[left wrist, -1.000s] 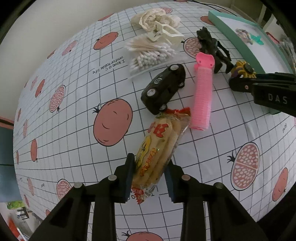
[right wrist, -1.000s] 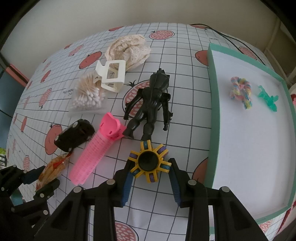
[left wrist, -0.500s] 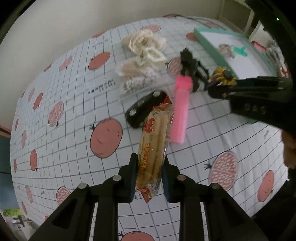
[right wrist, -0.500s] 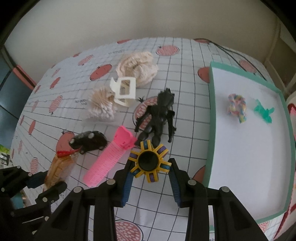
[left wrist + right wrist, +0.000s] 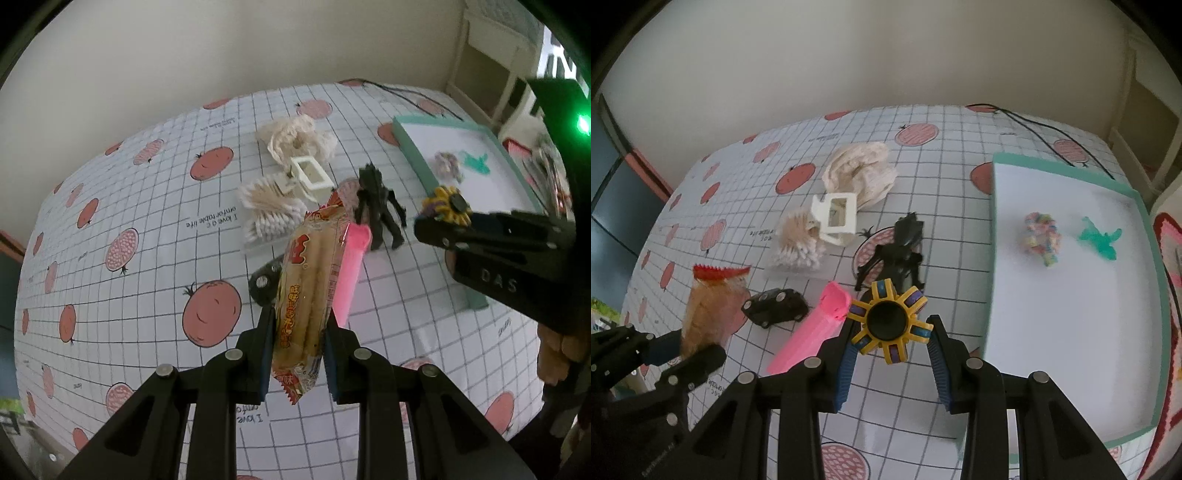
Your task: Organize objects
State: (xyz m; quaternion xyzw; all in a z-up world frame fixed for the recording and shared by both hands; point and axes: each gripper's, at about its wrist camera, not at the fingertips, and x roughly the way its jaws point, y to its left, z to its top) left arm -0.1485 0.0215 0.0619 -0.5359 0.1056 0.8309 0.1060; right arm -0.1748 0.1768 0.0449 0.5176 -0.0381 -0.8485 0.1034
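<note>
My left gripper (image 5: 298, 350) is shut on a biscuit packet (image 5: 309, 291), held upright above the tablecloth; the same packet (image 5: 709, 314) shows at the left of the right wrist view. My right gripper (image 5: 892, 343) is shut on a yellow and black spinner toy (image 5: 888, 319), also lifted off the table. The spinner toy (image 5: 448, 205) appears at the tip of the right gripper in the left wrist view. A teal-rimmed white tray (image 5: 1067, 295) lies to the right, holding a pastel braided ring (image 5: 1042, 238) and a green figure (image 5: 1100, 238).
On the tomato-print cloth lie a pink roller (image 5: 812, 332), a black toy car (image 5: 775, 308), a black action figure (image 5: 897, 254), cotton swabs (image 5: 798, 243), a white clip (image 5: 836, 218) and a cream cloth bundle (image 5: 862, 171). A black cable (image 5: 1034, 125) runs behind the tray.
Both grippers have risen from the table. The left one closed on the biscuit packet and lifted it upright; the right one carried the spinner up, still gripped.
</note>
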